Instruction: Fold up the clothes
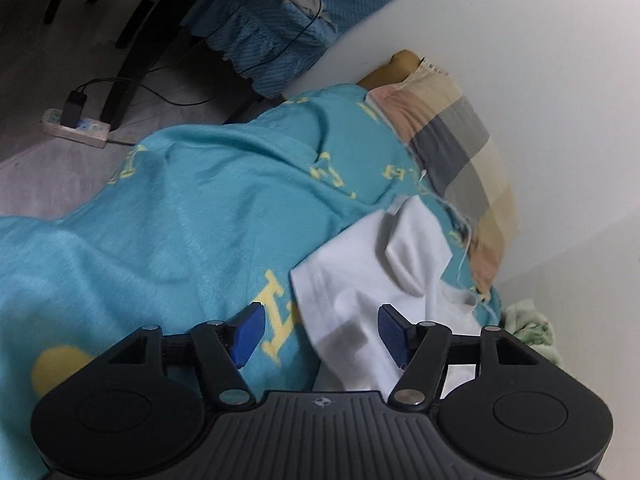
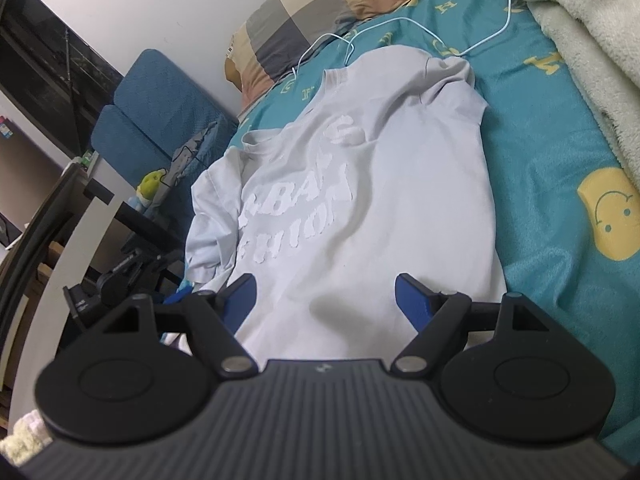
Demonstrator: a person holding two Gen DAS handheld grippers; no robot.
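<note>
A white T-shirt [image 2: 360, 184] with raised white lettering lies spread, front up, on the teal bed sheet [image 2: 552, 168], collar toward the pillow. Its left sleeve [image 2: 212, 216] is bunched at the bed's edge. My right gripper [image 2: 326, 300] is open just above the shirt's lower hem, one blue pad on either side of the cloth's middle. In the left wrist view, my left gripper [image 1: 322, 332] is open over a folded corner of the white T-shirt [image 1: 360, 280]; the cloth lies below and between the pads, which do not press on it.
A checked pillow [image 2: 320, 12] leans on the wall at the head of the bed. A thin white cable [image 2: 400, 24] crosses the sheet near the collar. A cream fleece blanket [image 2: 592, 60] fills the right side. A blue chair [image 2: 160, 112] and a floor power strip [image 1: 76, 128] stand beside the bed.
</note>
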